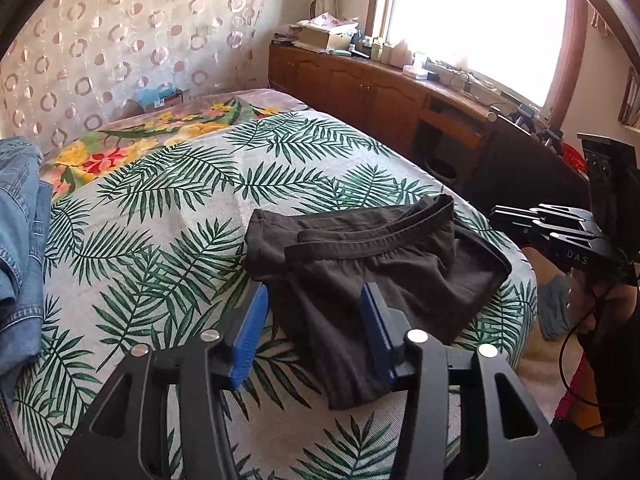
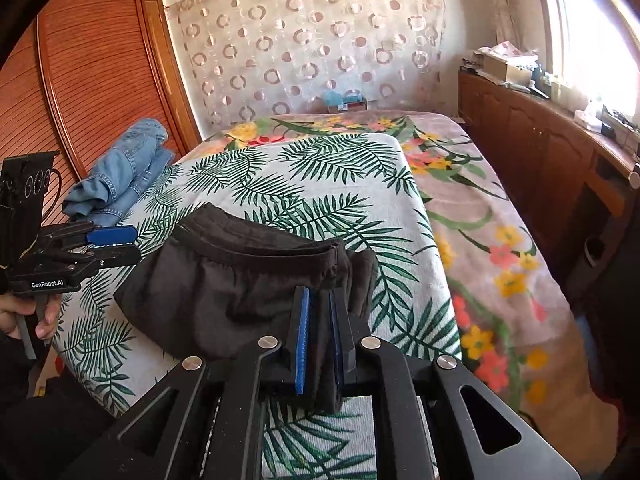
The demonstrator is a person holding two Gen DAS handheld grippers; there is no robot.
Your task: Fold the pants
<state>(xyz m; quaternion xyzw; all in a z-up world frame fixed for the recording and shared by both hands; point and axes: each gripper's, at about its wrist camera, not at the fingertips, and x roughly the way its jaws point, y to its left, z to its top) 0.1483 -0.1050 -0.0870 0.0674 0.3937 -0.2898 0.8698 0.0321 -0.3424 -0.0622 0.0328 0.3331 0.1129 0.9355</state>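
Pants (image 2: 240, 296) edge hidden between right gripper (image 2: 320, 312) jaws' pads.

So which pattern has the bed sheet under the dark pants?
Green palm leaves on white sheet, clearest in the right wrist view.

Open bedspread (image 1: 168, 208) — jeans (image 1: 20, 240) leftward

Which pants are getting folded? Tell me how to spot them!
Find the bed with the palm-leaf sheet. Near its front edge lie the dark brown pants, bunched up with an elastic waistband, their edge pinched in the right tongs. The other clothes, the blue jeans by the wooden wardrobe, are denim and untouched.
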